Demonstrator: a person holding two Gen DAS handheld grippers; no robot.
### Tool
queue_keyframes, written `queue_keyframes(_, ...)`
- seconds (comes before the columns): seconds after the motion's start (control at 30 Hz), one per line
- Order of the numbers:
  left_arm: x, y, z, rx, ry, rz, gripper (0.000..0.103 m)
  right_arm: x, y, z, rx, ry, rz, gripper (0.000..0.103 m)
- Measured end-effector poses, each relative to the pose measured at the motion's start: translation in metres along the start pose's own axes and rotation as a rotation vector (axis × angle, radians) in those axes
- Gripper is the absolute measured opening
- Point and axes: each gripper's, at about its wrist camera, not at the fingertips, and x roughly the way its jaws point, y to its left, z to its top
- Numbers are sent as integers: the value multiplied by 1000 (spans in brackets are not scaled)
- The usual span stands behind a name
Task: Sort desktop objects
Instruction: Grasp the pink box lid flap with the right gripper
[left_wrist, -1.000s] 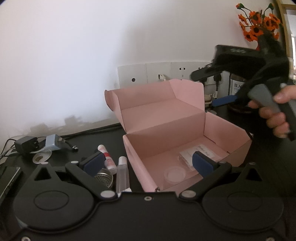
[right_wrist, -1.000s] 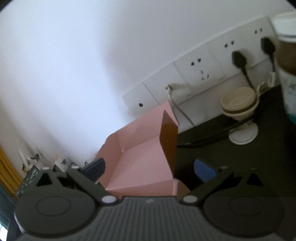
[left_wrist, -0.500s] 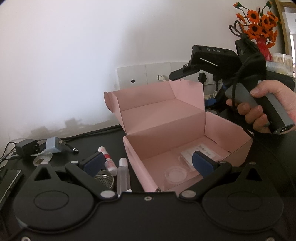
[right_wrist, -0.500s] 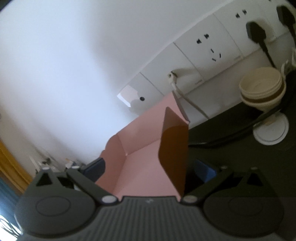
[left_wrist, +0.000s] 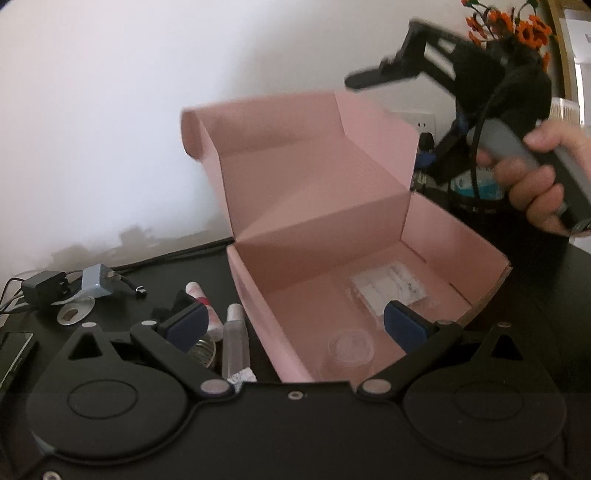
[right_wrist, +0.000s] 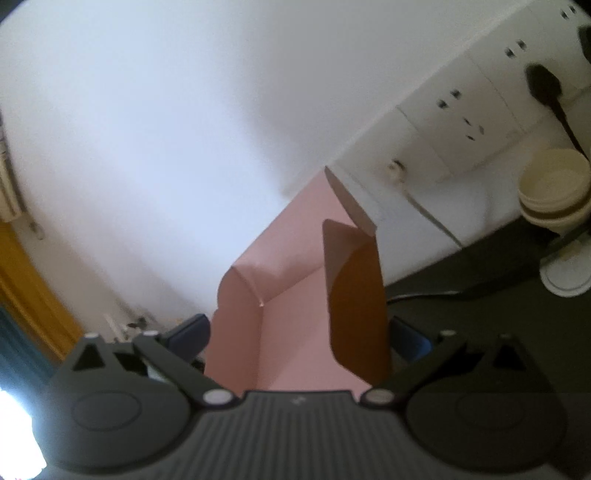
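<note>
Pretty soft daylight on my feeds, wall (left_wrist: 110, 110) washed out above the jaws. Motion blur smears the pink box (left_wrist: 332, 206) lid; fisheye bends the edges, bright glare bottom-left on the right cam.

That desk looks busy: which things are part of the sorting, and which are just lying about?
Part of the job: pink box, clear bottle, red-and-white tube, round clear lid and packet inside the box.

Lying about: chargers, orange flowers, stacked bowls.
</note>
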Motion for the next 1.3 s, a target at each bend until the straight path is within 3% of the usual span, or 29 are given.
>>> queue_keyframes(0.33, 0, -3, -2, 24, 10, -31, 103, -19, 21, -3, -69, 56, -20, 102)
queue_keyframes(0.6, 7, 9, -2, -19, 17, -45, 103, -35, 36, 7, -77, -4, 50, 102)
queue_keyframes(0.77, 9, 15, -2, -46, 21, -51, 103, -34, 43, -1, -110, 43, 75, 102)
queue_keyframes(0.87, 9, 16, -2, -49, 21, -53, 103, -30, 45, -5, -135, 54, 38, 102)
queue_keyframes(0.97, 8, 14, -2, -39, 16, -48, 103, -25, 36, 4, -127, 17, -13, 102)
queue_keyframes(1.1, 8, 14, -2, -49, 16, -41, 103, -3, 13, 10, -67, 33, -74, 102)
queue_keyframes(1.3, 7, 14, -3, -61, 17, -50, 103, 36, -17, 13, 36, 98, -45, 102)
